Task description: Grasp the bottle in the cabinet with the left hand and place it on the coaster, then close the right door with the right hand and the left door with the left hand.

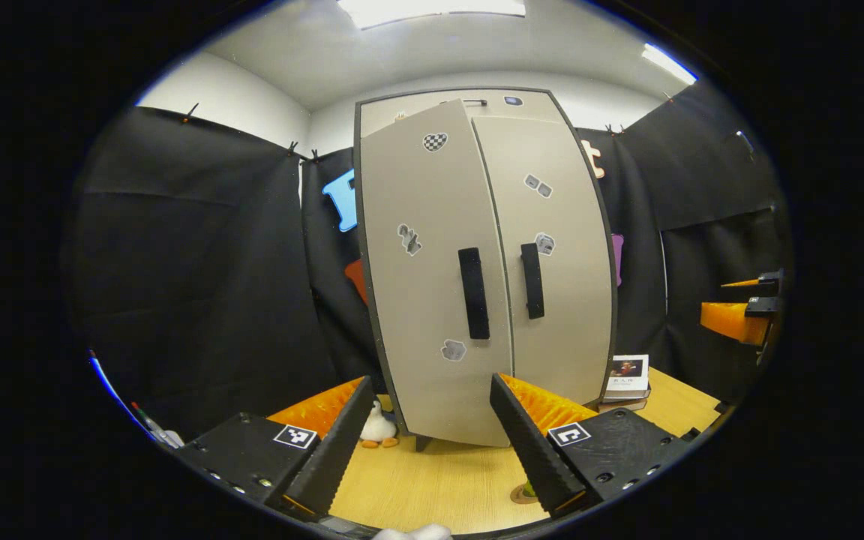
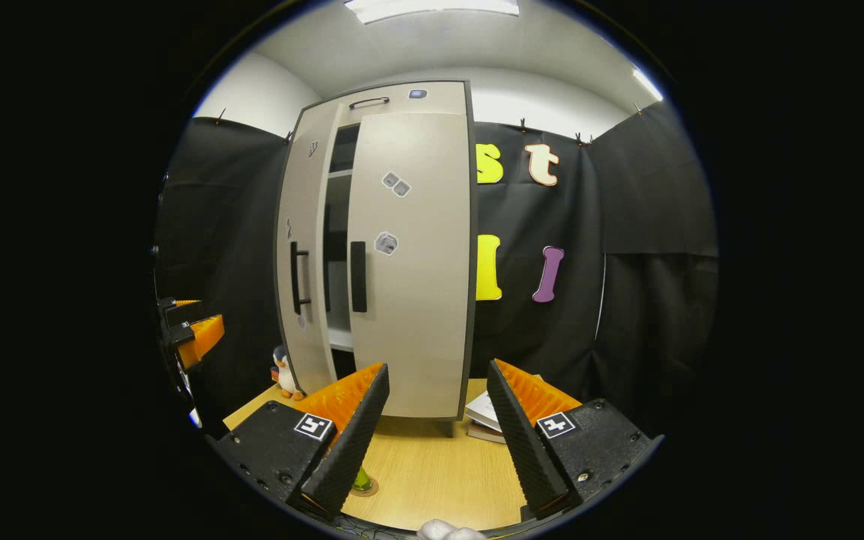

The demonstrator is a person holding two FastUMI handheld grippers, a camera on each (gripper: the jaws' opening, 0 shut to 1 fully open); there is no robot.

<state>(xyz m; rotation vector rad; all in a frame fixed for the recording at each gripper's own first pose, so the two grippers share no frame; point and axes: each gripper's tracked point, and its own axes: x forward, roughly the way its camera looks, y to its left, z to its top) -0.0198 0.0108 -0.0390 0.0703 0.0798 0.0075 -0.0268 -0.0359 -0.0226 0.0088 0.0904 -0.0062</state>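
Note:
The tall grey cabinet point(image 1: 477, 262) stands on the wooden table. Its left door point(image 1: 424, 285) is ajar, the free edge standing out in front of the right door point(image 1: 559, 262), which lies flat against the frame. In the right gripper view a dark gap with shelves point(image 2: 336, 255) shows between the left door point(image 2: 301, 255) and the right door point(image 2: 409, 262). A green bottle point(image 2: 361, 478) stands on a round coaster point(image 2: 366, 490), mostly hidden behind a finger; a sliver of the bottle point(image 1: 528, 489) shows on the coaster point(image 1: 518, 495). My left gripper point(image 1: 424, 442) and right gripper point(image 2: 436, 435) are open and hold nothing.
A small penguin toy point(image 1: 378, 429) sits by the cabinet's left foot. Books point(image 1: 628, 377) are stacked to the cabinet's right. Bare wooden tabletop point(image 1: 432, 480) lies in front of the cabinet. The right gripper point(image 1: 747, 307) shows far right, the left gripper point(image 2: 188, 334) far left.

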